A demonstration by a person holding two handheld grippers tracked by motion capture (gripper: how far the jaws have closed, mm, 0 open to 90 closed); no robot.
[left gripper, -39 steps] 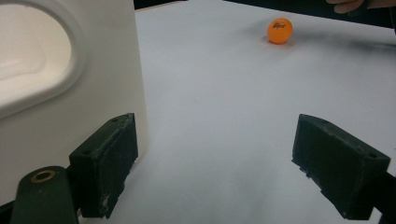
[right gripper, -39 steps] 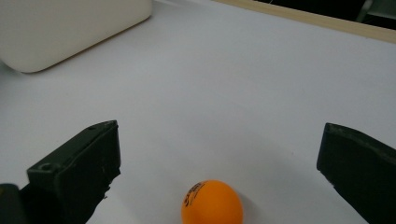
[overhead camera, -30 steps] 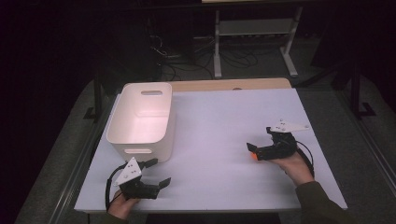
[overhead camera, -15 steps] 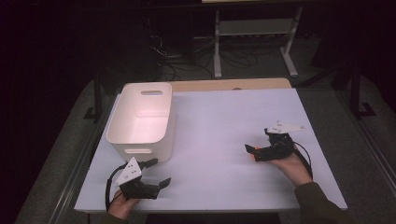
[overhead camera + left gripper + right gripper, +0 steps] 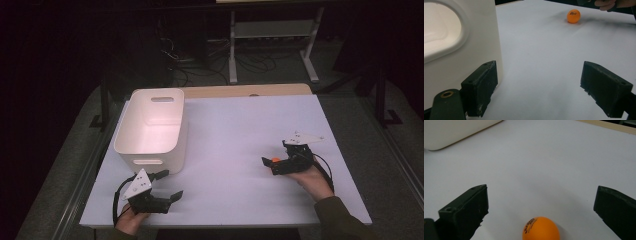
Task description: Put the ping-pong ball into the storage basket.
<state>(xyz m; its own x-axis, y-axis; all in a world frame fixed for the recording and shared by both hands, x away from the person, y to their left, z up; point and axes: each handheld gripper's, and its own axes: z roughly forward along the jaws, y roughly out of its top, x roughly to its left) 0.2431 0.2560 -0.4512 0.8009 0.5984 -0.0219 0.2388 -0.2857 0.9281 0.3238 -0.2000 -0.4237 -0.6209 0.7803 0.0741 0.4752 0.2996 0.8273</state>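
Between the right gripper's wide-open jaws sits the orange ball, untouched.

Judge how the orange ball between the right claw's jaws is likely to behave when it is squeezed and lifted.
The ball is round and rests on a flat table, so a nudge from one jaw would probably roll it. It looks like a table-tennis ball, so likely very light. Its smooth curve may let it slip out unless the open right claw closes centred.

The white table is brightly lit with a wooden strip along its far edge, and behind it the room is dark, with a grey floor, tangled cables and a metal stand.
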